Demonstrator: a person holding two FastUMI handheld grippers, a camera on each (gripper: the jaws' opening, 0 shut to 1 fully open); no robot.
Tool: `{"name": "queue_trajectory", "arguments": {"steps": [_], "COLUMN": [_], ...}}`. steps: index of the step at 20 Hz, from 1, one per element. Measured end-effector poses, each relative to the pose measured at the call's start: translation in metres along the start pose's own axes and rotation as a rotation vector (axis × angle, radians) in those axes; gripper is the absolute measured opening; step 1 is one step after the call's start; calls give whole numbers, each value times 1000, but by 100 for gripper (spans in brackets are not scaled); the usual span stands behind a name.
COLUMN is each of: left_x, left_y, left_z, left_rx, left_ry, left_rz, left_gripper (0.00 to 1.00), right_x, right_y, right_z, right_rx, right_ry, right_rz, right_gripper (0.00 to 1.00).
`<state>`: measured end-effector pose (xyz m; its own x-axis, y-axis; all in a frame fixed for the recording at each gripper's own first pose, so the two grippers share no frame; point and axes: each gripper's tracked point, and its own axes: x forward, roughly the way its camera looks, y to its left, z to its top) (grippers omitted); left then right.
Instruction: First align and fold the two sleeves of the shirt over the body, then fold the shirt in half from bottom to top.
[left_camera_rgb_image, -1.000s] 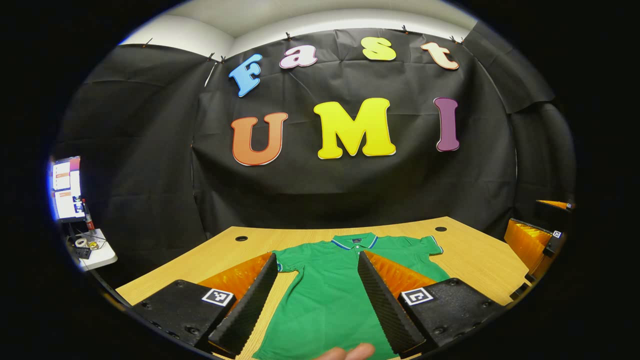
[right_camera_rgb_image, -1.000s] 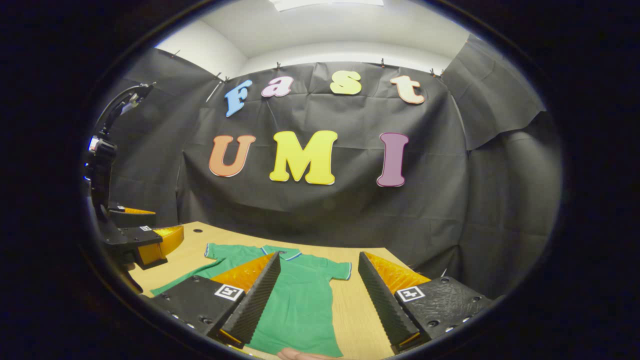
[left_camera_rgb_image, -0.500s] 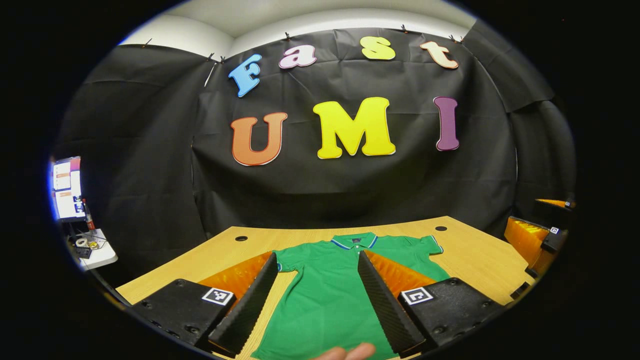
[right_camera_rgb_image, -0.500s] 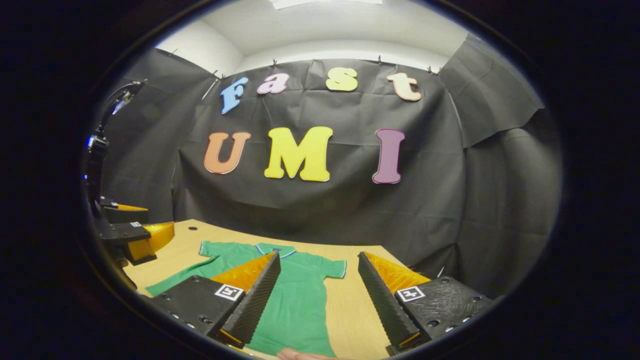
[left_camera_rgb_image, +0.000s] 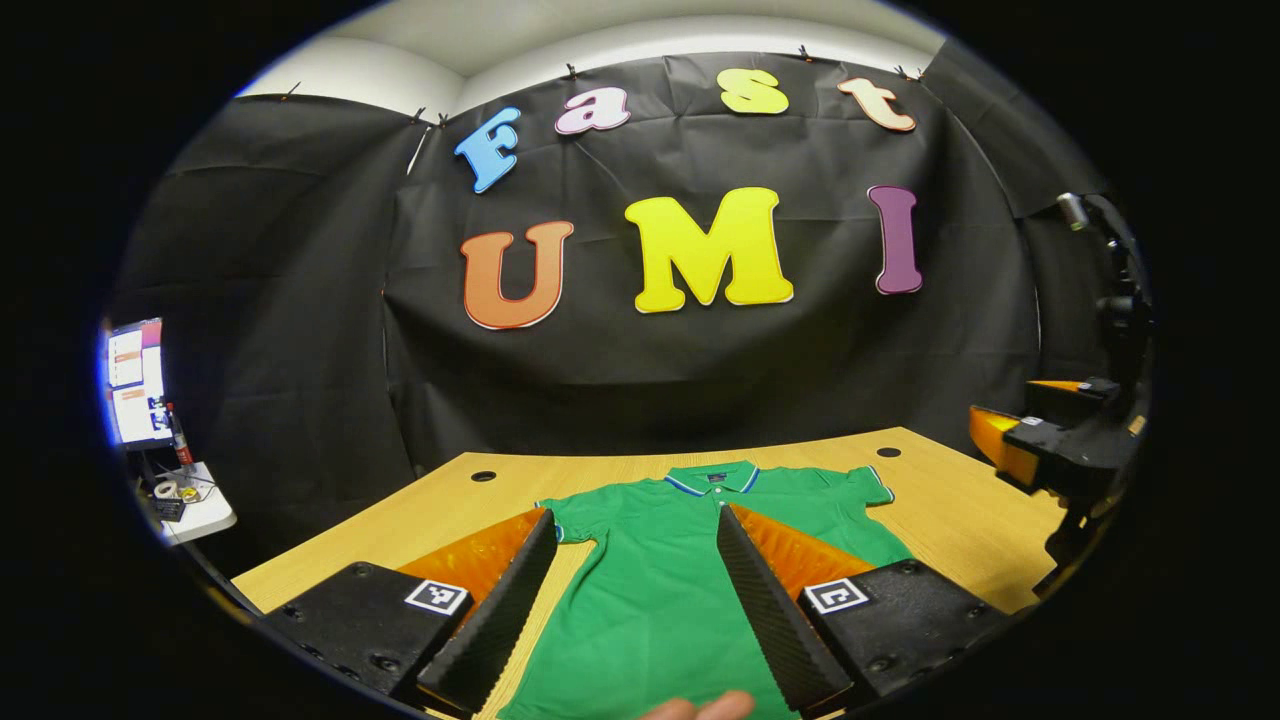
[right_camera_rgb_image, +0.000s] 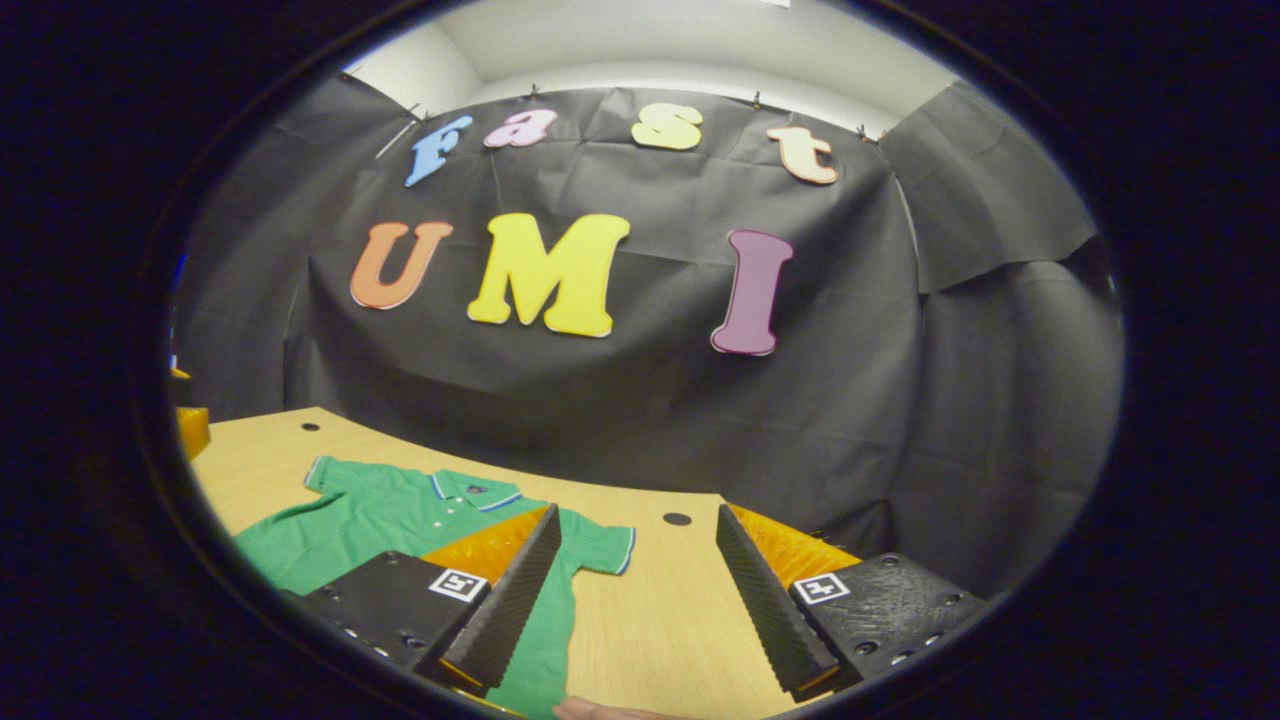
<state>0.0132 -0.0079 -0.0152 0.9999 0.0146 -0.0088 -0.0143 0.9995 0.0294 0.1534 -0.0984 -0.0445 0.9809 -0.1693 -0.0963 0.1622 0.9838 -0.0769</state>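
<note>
In the left gripper view we count one green shirt (left_camera_rgb_image: 660, 590) lying flat on the wooden bench (left_camera_rgb_image: 950, 520), collar toward the black wall, both short sleeves spread out to the sides; our left tongs (left_camera_rgb_image: 635, 600) hang above its body with the two fingers spread apart and gripping nothing; two round holes (left_camera_rgb_image: 483, 476) sit near the far edge of the bench; the right tongs (left_camera_rgb_image: 1050, 450) show at the right rim, and we cannot tell from here how they stand; a screen (left_camera_rgb_image: 135, 380) and a small white side table (left_camera_rgb_image: 195, 505) stand at the far left; fingertips (left_camera_rgb_image: 700, 708) peek in at the bottom edge.

In the right gripper view the one shirt (right_camera_rgb_image: 400, 515) lies to the left; the right tongs (right_camera_rgb_image: 635, 600) are spread over bare bench (right_camera_rgb_image: 650, 620), holding nothing; its left finger (right_camera_rgb_image: 500, 610) overlaps the shirt's sleeve side.
</note>
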Motion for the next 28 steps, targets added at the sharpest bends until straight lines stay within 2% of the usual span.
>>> {"name": "queue_trajectory", "arguments": {"steps": [4,9,12,13,15,18,20,22,23,24,25,26,28], "left_x": [8,19,25,26,31,36,38,39,38,39,39,38,38], "left_y": [-8,4,13,14,18,21,22,23,21,21,21,22,23], "left_z": [-10,-17,-22,-23,-26,-33,-37,-38,-39,-39,-38,-37,-36], "left_rx": [0,-7,-9,-10,-15,-22,-28,-29,-27,-25,-23,-20,-18], "left_ry": [23,33,46,50,60,81,94,100,102,100,98,95,89], "left_rz": [-13,17,40,45,52,54,56,55,54,55,54,53,56], "left_gripper": [100,100,100,100,100,100,100,100,100,100,100,100,100], "right_x": [93,174,208,220,232,242,244,247,250,249,253,251,253], "right_y": [-9,5,22,25,30,32,36,34,34,37,39,44,48], "right_z": [-52,-100,-131,-139,-154,-170,-174,-176,-177,-177,-177,-176,-175], "right_rx": [33,51,57,57,57,71,130,187,192,194,188,202,217], "right_ry": [217,368,462,476,522,579,601,616,616,623,612,624,625], "right_rz": [-5,11,42,42,39,44,59,41,39,49,54,73,77], "right_gripper": [96,95,96,93,96,92,87,75,62,58,44,43,16]}}
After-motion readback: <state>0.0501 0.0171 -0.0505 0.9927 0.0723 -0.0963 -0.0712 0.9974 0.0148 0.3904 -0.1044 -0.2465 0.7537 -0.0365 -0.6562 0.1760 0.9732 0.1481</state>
